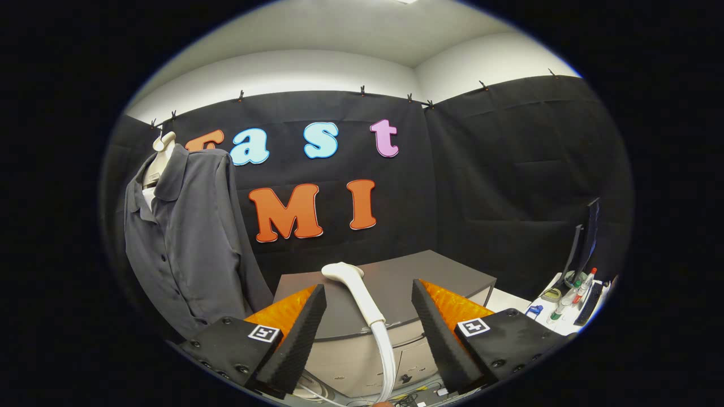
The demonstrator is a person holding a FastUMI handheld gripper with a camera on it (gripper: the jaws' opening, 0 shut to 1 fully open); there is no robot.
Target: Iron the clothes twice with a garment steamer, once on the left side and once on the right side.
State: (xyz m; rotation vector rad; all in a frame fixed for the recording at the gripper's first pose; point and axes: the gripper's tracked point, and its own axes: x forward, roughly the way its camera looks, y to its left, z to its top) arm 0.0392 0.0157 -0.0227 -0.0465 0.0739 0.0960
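A white garment steamer head [352, 288] lies on a dark grey cabinet top [430, 271], its hose [384, 350] running down over the front edge. My gripper [369, 294] is open above the cabinet's near edge, and the steamer handle sits between its fingers without touching them. A dark grey button shirt [186, 237] hangs on a pale mannequin torso [161, 155] well to the left of the fingers, in front of the black cloth wall.
The pale cabinet front [356, 362] has drawers, with cables on the floor below. To the right stands a white table [565, 311] with a monitor [588, 237], bottles and small items. Black cloth walls close the booth behind.
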